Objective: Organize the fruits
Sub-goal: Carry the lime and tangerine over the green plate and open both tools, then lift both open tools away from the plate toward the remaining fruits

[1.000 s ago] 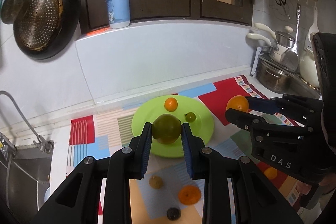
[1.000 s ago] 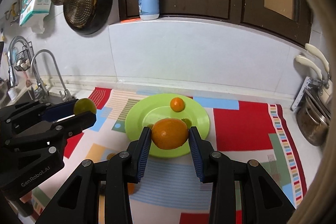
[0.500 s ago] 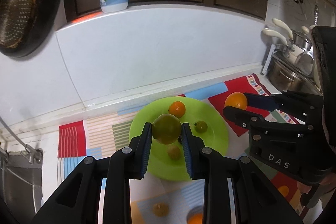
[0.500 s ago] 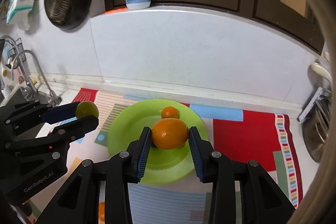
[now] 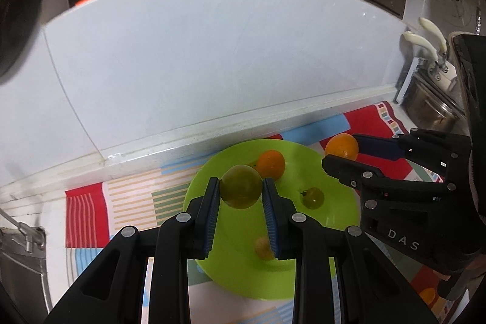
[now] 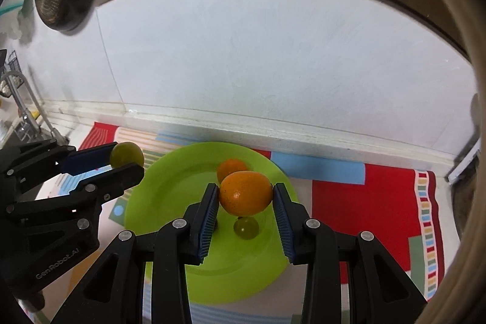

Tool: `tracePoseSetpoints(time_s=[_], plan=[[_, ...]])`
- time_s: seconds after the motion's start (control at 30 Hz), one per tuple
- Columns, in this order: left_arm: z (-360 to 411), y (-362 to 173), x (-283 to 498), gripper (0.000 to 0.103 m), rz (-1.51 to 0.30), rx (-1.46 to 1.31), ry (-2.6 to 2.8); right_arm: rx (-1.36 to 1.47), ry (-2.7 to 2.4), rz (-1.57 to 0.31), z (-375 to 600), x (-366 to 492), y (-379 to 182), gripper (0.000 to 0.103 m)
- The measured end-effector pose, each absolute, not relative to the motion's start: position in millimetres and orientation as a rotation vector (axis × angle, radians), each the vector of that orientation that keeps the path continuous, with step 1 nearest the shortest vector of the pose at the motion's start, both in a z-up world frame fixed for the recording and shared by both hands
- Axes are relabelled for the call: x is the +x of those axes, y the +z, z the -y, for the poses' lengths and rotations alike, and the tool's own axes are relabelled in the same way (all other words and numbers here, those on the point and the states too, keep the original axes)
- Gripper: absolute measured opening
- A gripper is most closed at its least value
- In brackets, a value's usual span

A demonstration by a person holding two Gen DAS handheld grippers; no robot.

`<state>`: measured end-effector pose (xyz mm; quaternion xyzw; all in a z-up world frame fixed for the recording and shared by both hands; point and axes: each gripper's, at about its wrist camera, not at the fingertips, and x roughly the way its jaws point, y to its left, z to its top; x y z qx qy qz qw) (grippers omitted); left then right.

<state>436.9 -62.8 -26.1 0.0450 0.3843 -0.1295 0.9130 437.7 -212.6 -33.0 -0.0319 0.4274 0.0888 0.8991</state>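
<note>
Both grippers are held over the green plate [image 5: 331, 269], which lies directly below and ahead of them. A green fruit [image 5: 240, 186] is clamped in the left gripper [image 5: 240, 196]; an orange [image 6: 246, 192] is clamped in the right gripper [image 6: 246, 202], nearer the plate's far side, above a small orange [image 6: 229, 167] and a small green fruit [image 6: 246, 228].

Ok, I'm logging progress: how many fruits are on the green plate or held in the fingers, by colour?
Orange: 2 (held orange, loose orange on the plate)
Green: 2 (held green fruit, small green fruit)
Yellowish: 1 (small yellowish fruit)
Total: 5
</note>
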Motion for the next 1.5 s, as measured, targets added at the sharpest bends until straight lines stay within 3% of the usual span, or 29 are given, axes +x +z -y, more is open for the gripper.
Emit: tracePoseSetpoints(time_s=[0.67, 0.87, 1.0, 1.07, 1.17, 1.23, 1.37, 1.43, 1.5], plan=[[69, -65, 475, 0.029, -0.863, 0.088, -0.274, -0.084, 0.212, -0.968, 212, 476, -76, 0.038], [64, -51, 460, 0.034, -0.836, 0.067, -0.278, -0.07, 0.2, -0.949, 217, 472, -69, 0.038], [59, -37, 441, 0.046, -0.801, 0.065, -0.262, -0.058, 0.198, -0.928, 220, 460, -56, 0.039], [56, -28, 429, 0.046, -0.782, 0.056, -0.253, -0.059, 0.194, -0.91, 221, 450, -47, 0.039], [51, -17, 413, 0.048, -0.758, 0.05, -0.241, -0.058, 0.187, -0.875, 221, 435, -36, 0.046], [47, -9, 398, 0.055, -0.739, 0.045, -0.239, -0.045, 0.184, -0.852, 220, 425, -29, 0.047], [44, 3, 373, 0.058, -0.712, 0.046, -0.239, -0.014, 0.18, -0.812, 221, 402, -12, 0.047], [43, 9, 360, 0.061, -0.699, 0.044, -0.235, -0.003, 0.175, -0.796, 222, 389, -5, 0.057], [42, 13, 349, 0.062, -0.693, 0.046, -0.227, 0.002, 0.173, -0.779, 221, 375, -1, 0.057]])
